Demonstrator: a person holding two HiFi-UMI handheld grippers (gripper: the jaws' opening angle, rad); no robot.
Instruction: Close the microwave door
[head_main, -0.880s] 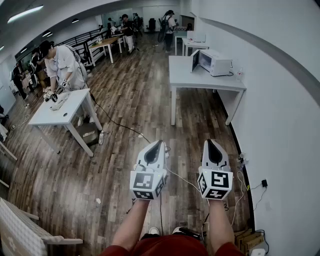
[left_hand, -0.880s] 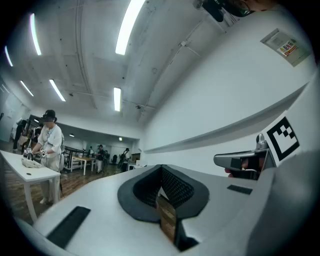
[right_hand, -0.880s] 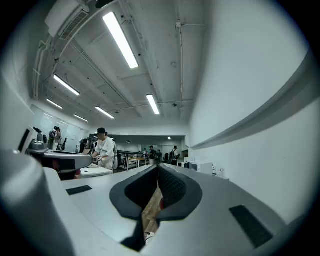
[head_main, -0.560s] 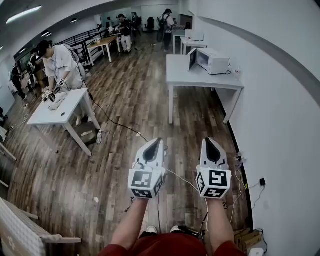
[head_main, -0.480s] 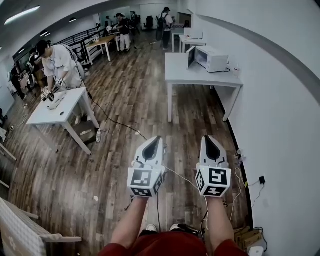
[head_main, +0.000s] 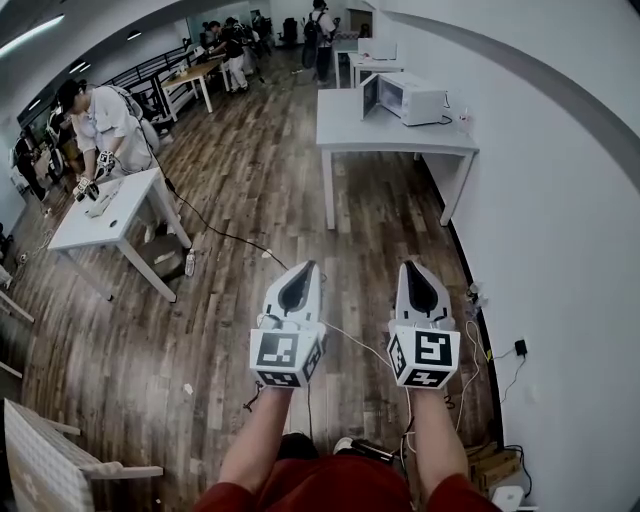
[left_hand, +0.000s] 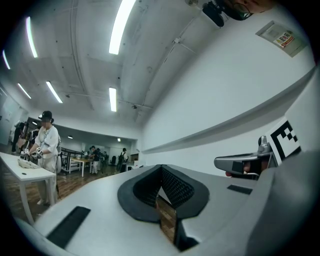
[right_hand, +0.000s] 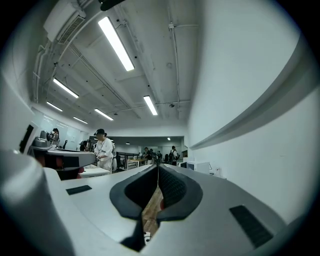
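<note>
The white microwave (head_main: 412, 100) stands far ahead on a white table (head_main: 392, 137) by the right wall, its door (head_main: 369, 96) swung open to the left. Both grippers are held level over the wooden floor, well short of that table. My left gripper (head_main: 304, 266) is shut with nothing between its fingers, and its dark pads meet at the tip (left_hand: 161, 168). Beside it, my right gripper (head_main: 413, 264) is also shut and empty (right_hand: 158, 168). In the right gripper view the microwave (right_hand: 198, 166) shows small in the distance.
A person (head_main: 98, 120) with grippers works at a white table (head_main: 105, 218) on the left. A cable (head_main: 222, 238) runs across the floor. The white wall (head_main: 560, 250) lines the right side, with a socket and cords (head_main: 478, 300) at its foot. More people stand at far tables (head_main: 228, 50).
The view has moved forward along the floor toward the microwave table. Both grippers stay side by side and shut, sitting slightly higher in the head view.
</note>
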